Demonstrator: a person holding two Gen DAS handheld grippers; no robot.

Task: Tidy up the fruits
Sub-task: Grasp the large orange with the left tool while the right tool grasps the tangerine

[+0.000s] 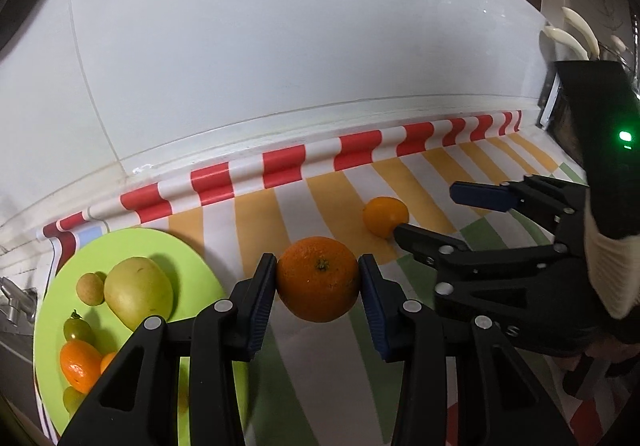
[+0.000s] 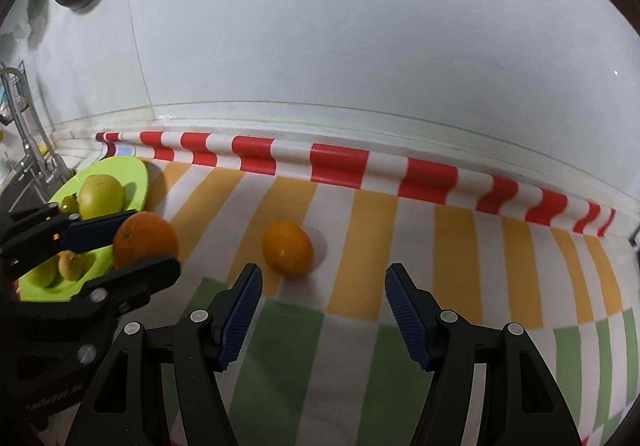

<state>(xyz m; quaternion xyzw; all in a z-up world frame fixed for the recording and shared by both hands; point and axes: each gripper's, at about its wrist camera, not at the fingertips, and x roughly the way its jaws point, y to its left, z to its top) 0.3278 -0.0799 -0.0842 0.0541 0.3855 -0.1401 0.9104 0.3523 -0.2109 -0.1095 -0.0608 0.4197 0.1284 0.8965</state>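
Note:
My left gripper (image 1: 318, 282) is shut on a large orange (image 1: 318, 280), its blue pads against both sides, just right of the green plate (image 1: 192, 266). The plate holds a yellow-green pear (image 1: 138, 294), a small tan fruit (image 1: 90, 288), a green tomato (image 1: 76, 328) and a small orange (image 1: 78, 370). In the right wrist view the held orange (image 2: 145, 240) sits in the left gripper (image 2: 136, 242) by the plate (image 2: 128, 171). My right gripper (image 2: 322, 310) is open and empty, just short of a smaller orange (image 2: 287, 248) on the cloth; that orange also shows in the left wrist view (image 1: 385, 221), beside the right gripper (image 1: 430, 211).
A striped cloth (image 2: 360, 230) in yellow, white and green covers the counter, its red-and-white edge (image 2: 340, 165) curling up against the white wall. A faucet and sink (image 2: 28, 153) lie left of the plate. A dark rack (image 1: 576, 113) stands at the far right.

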